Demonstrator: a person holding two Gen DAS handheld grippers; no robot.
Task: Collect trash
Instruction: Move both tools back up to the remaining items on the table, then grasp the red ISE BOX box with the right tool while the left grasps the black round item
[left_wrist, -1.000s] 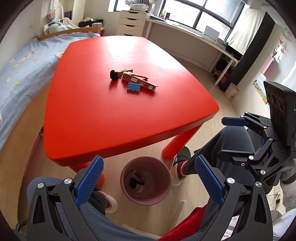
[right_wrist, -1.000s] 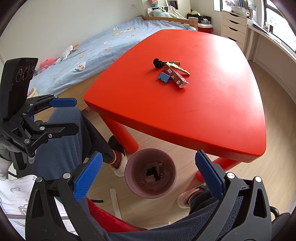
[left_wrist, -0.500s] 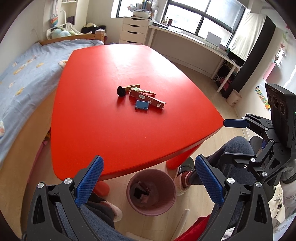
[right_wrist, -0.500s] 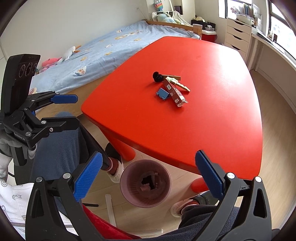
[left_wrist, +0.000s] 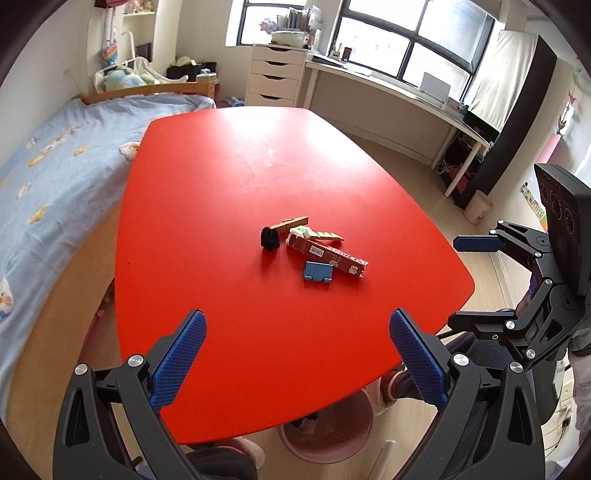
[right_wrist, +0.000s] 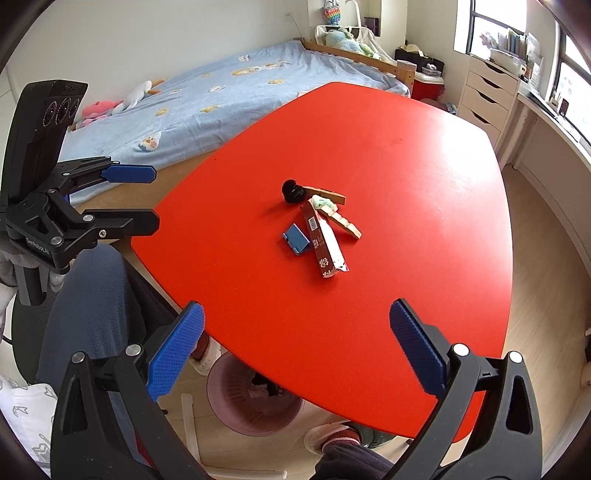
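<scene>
A small heap of trash lies near the middle of a red table. A long dark red carton is the centre of it. Touching its near side is a small blue piece, folded up at one edge. At the carton's far end sit a black rounded object, too small to identify, two tan wooden sticks, and a pale green-and-white scrap partly covered by the carton.

Below the table's near edge stands a pink wastebasket; the tabletop hides most of it, and its contents are only dark, unclear shapes.

The left gripper hovers over the table's near edge, fingers spread wide and empty. The right gripper does likewise, also released and holding nothing. A person's dark trouser leg shows beside the table, cut off by the frame.
</scene>
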